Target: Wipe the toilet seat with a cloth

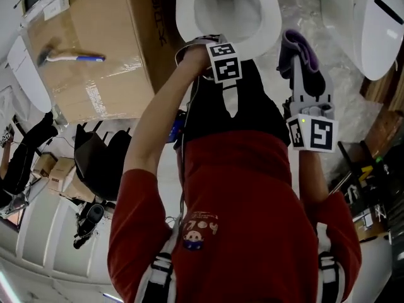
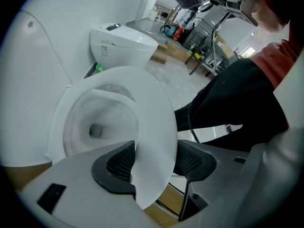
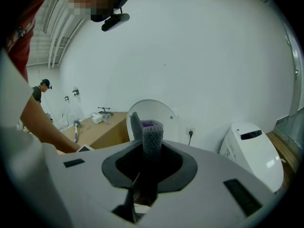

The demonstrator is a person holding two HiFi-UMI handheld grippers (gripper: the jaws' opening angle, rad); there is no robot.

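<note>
Your left tongs wide, toilet seat rim between them, ungripped | right tongs clamp the cloth, raised beside the seat | draw left clear, then press cloth flat, sweep round.

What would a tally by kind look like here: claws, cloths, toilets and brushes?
Grey hand-held claws: 2 (left claw, right claw)
Purple-grey fuzzy cloth: 1
White ceramic toilets: 2 (open one, closed one)
Blue-handled brush: 1
Total: 6
A white shape at the head view's left edge is too cut off to count.
</note>
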